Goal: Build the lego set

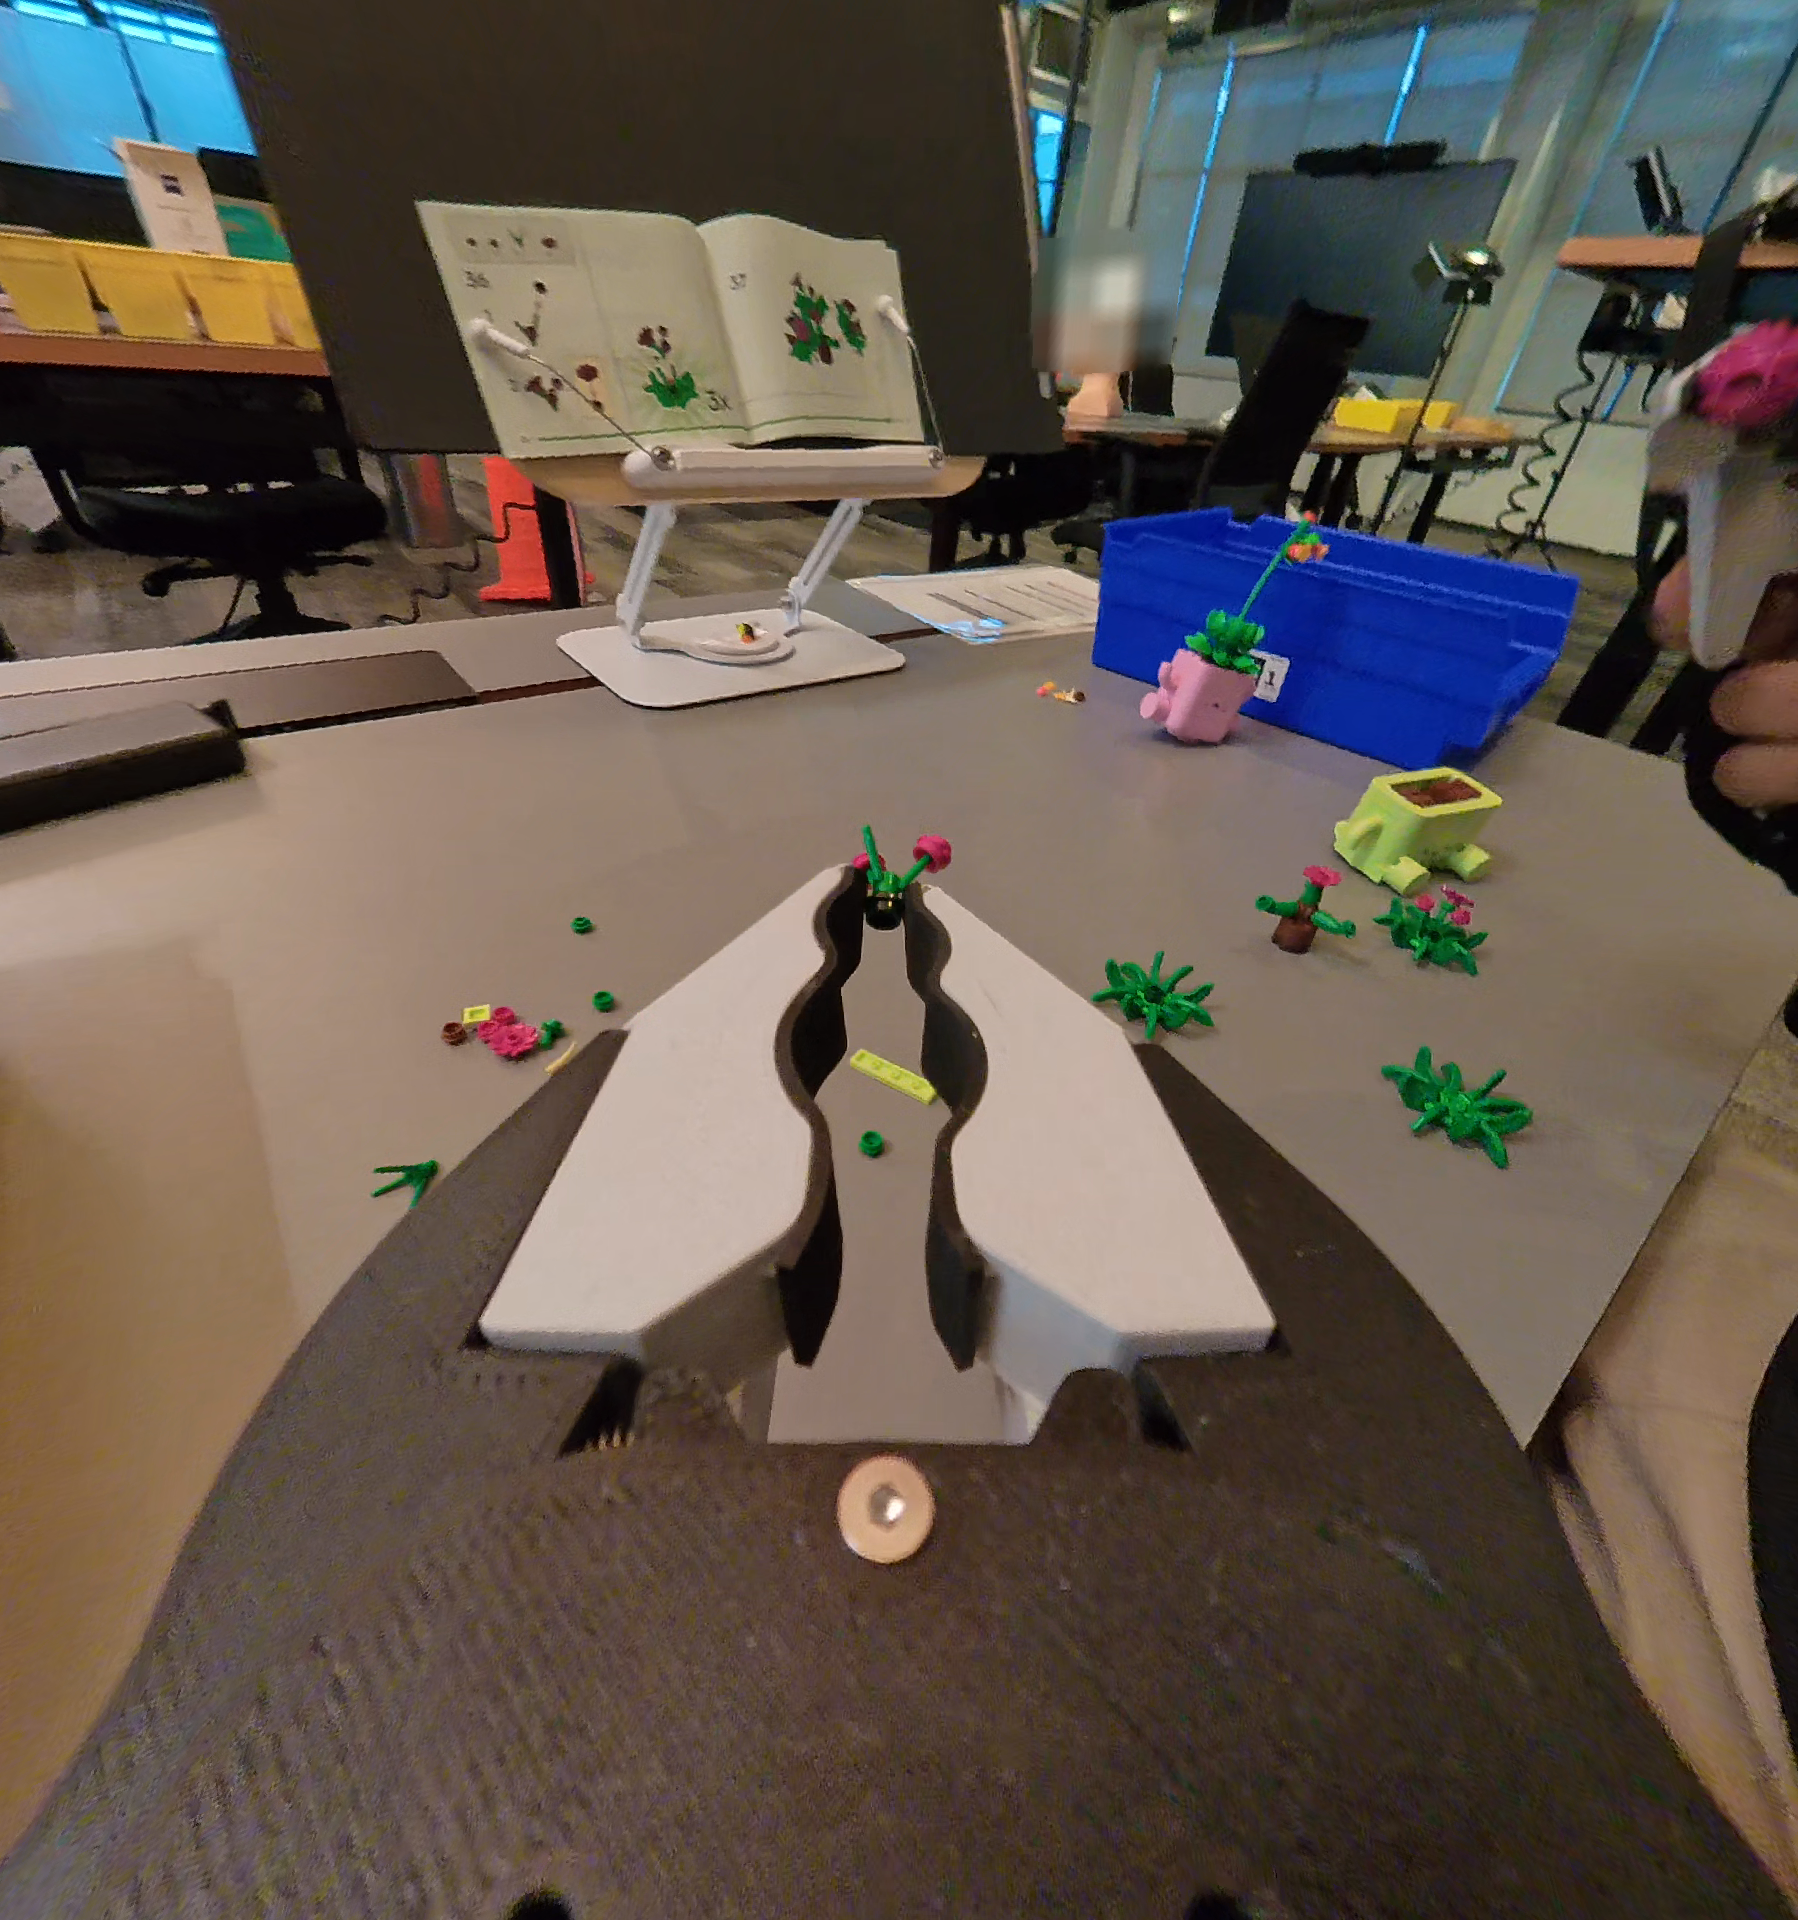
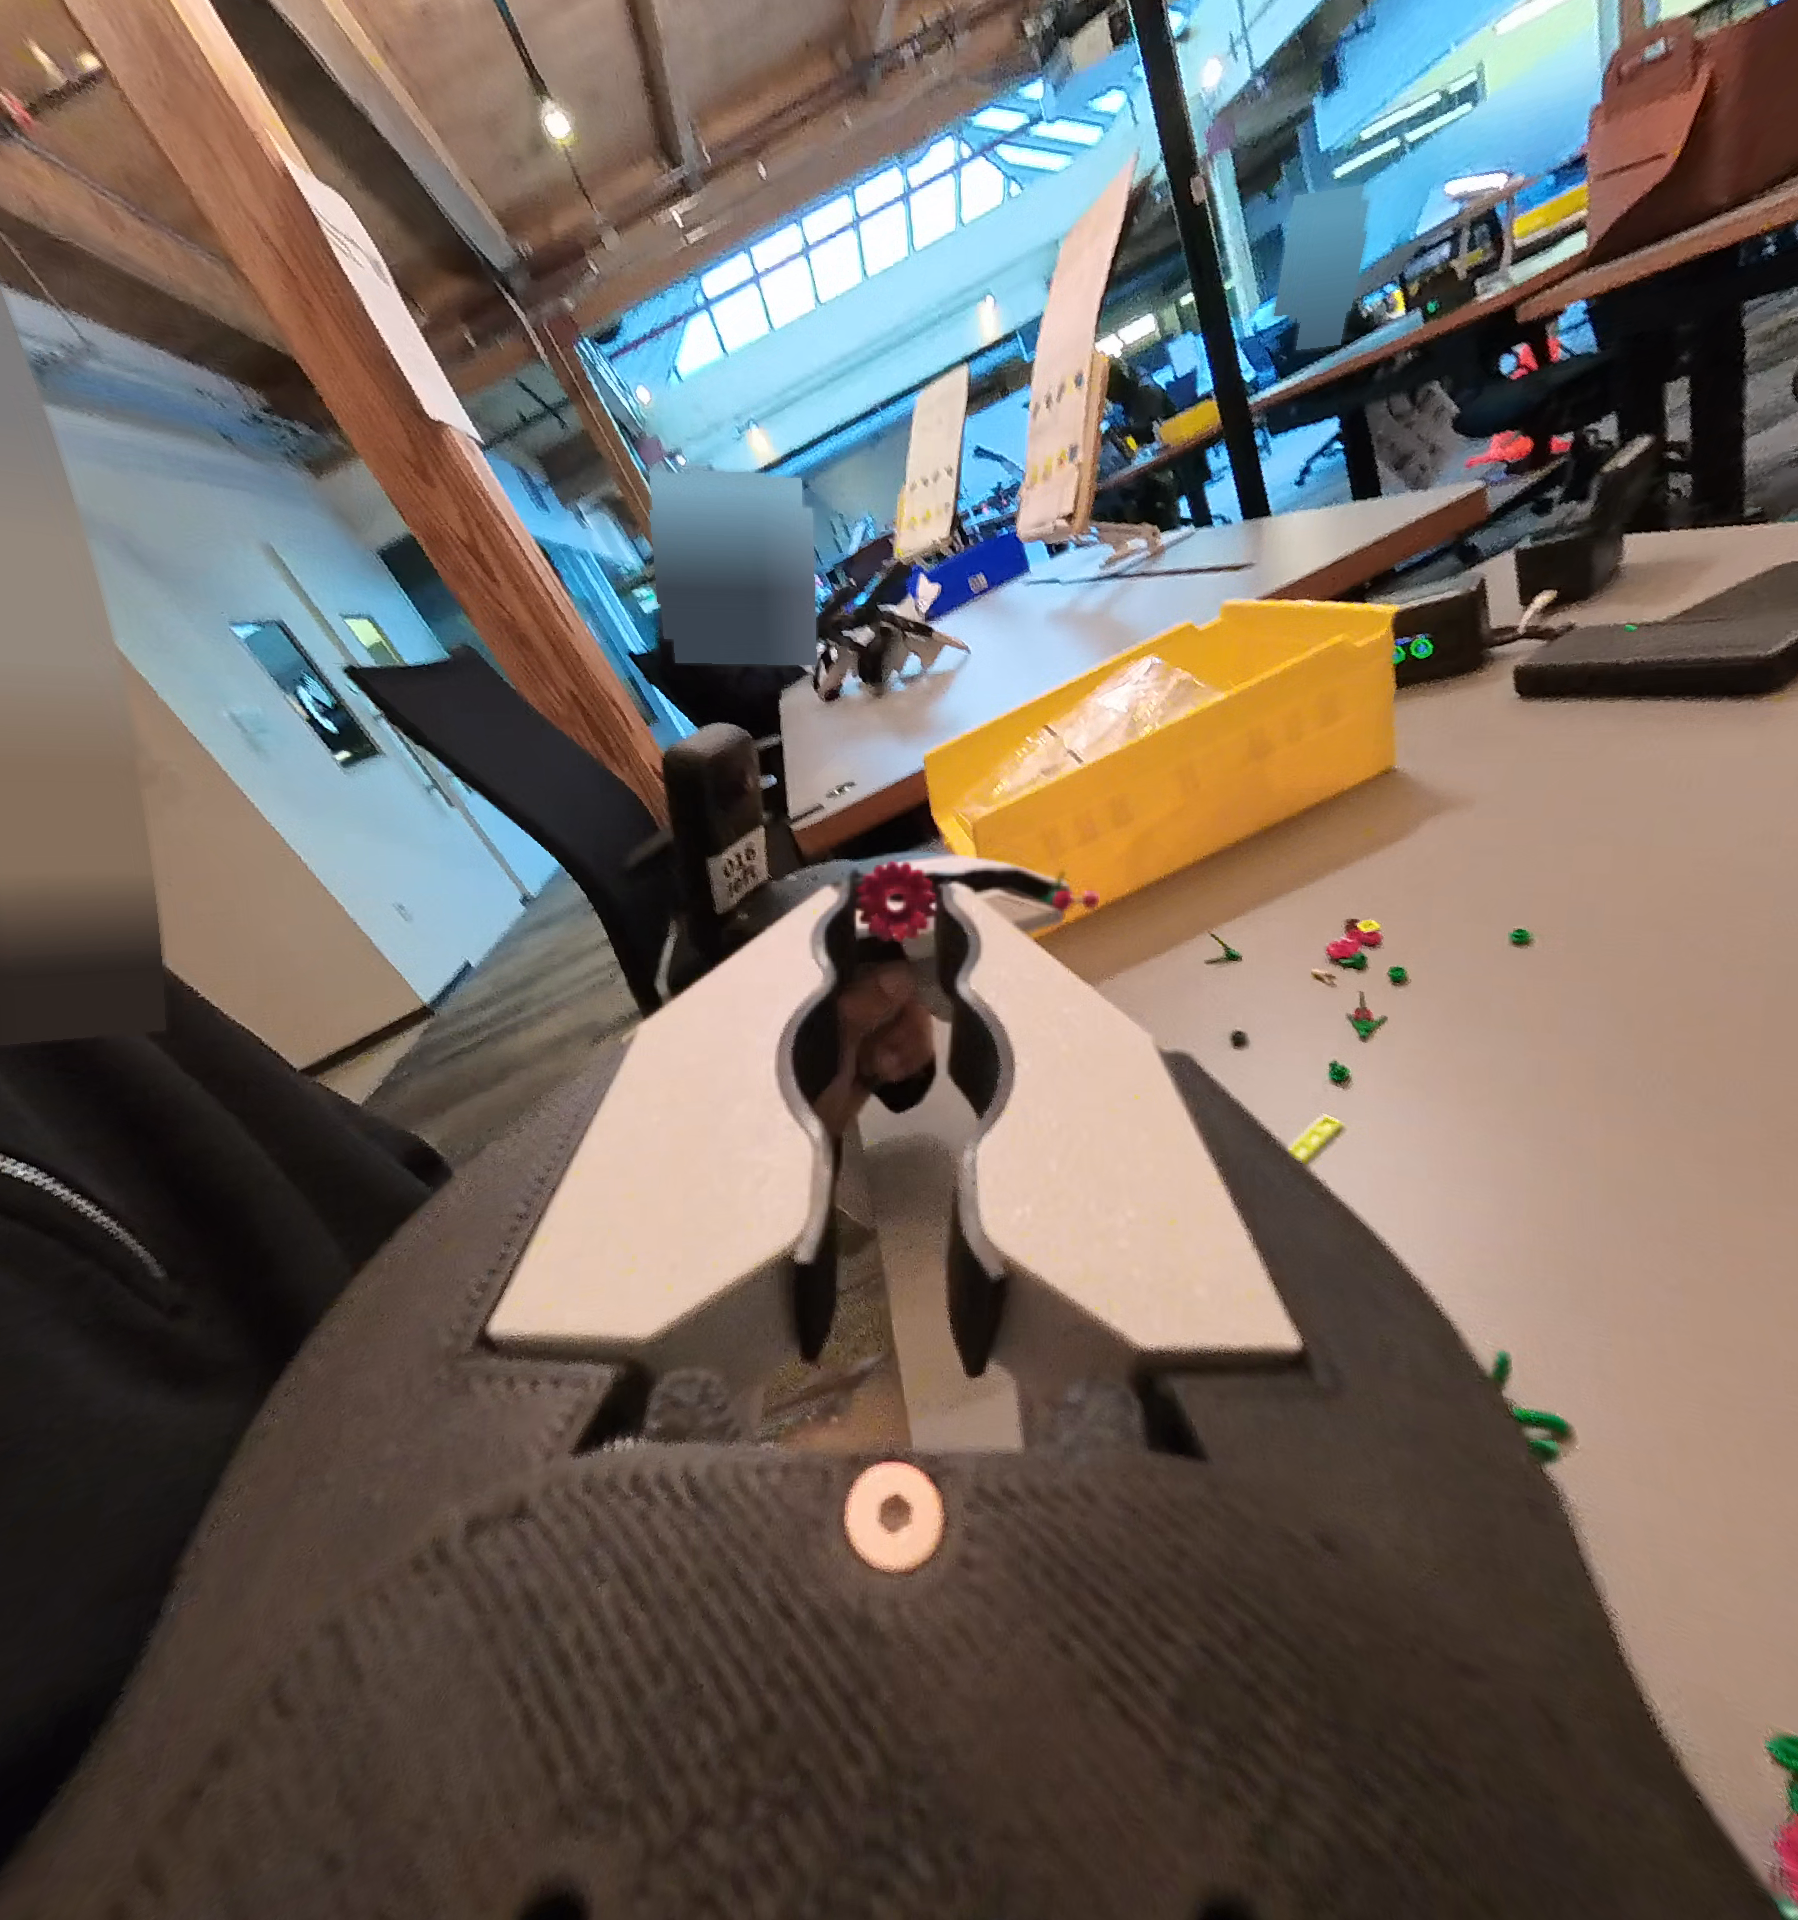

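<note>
My left gripper (image 1: 887, 894) is shut on a small green stem piece (image 1: 887, 878) with magenta flower buds, held above the grey table (image 1: 666, 831). My right gripper (image 2: 895, 909) is shut on a magenta flower piece (image 2: 895, 902), raised off the table; it also shows at the right edge of the left wrist view (image 1: 1752, 379), held by a hand. On the table lie green leaf pieces (image 1: 1153, 995), a small brown-stemmed plant (image 1: 1300, 912), a lime pot (image 1: 1420, 826), a pink pot with a plant (image 1: 1201, 686), a lime plate (image 1: 893, 1075) and loose magenta flowers (image 1: 505, 1034).
An open instruction booklet on a white stand (image 1: 687, 332) is at the table's back. A blue bin (image 1: 1331, 623) stands back right. A yellow bin (image 2: 1165, 748) sits at the table's left end. Black pads (image 1: 74, 758) lie at the far left. A person's dark sleeve (image 2: 95, 1247) is close by.
</note>
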Demonstrator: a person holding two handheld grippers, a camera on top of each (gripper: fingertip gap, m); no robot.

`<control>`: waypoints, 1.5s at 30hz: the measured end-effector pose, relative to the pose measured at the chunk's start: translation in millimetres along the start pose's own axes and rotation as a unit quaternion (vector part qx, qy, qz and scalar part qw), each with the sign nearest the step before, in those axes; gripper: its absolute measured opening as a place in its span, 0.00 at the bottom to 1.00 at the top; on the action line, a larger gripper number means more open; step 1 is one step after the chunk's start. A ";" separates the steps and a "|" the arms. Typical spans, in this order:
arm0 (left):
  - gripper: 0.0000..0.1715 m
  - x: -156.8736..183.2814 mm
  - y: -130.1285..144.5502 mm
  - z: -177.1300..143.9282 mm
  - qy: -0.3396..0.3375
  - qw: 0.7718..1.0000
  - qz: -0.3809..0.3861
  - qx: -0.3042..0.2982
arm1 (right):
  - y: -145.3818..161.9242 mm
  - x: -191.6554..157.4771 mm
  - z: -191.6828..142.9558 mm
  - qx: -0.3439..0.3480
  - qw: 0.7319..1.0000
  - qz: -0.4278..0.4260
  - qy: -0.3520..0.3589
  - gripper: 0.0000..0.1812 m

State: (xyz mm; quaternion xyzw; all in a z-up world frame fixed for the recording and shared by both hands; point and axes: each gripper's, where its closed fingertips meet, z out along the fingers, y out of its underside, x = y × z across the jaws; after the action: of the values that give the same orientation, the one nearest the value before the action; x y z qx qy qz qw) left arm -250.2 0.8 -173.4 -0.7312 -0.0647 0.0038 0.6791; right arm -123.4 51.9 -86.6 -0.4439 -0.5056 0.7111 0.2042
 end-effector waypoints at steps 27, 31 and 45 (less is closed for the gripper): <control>0.03 13.5 1.0 3.5 0.041 0.999 -0.015 0.005 | 2.6 -20.1 30.2 0.086 0.958 0.213 -0.173 0.07; 0.03 -8.5 6.0 -0.4 -0.021 1.000 -0.019 -0.010 | 11.0 -20.6 37.7 0.063 0.965 0.196 -0.159 0.07; 0.03 -48.3 2.8 -21.1 -0.072 0.990 -0.120 0.032 | 41.8 -19.3 49.6 -0.044 0.996 0.050 -0.062 0.07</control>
State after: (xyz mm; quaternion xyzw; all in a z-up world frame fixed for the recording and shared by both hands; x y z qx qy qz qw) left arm -295.9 -25.1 -178.5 -0.6940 -0.2010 -0.0229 0.6910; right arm -148.3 -6.0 -111.3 -0.4325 -0.5254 0.7234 0.1165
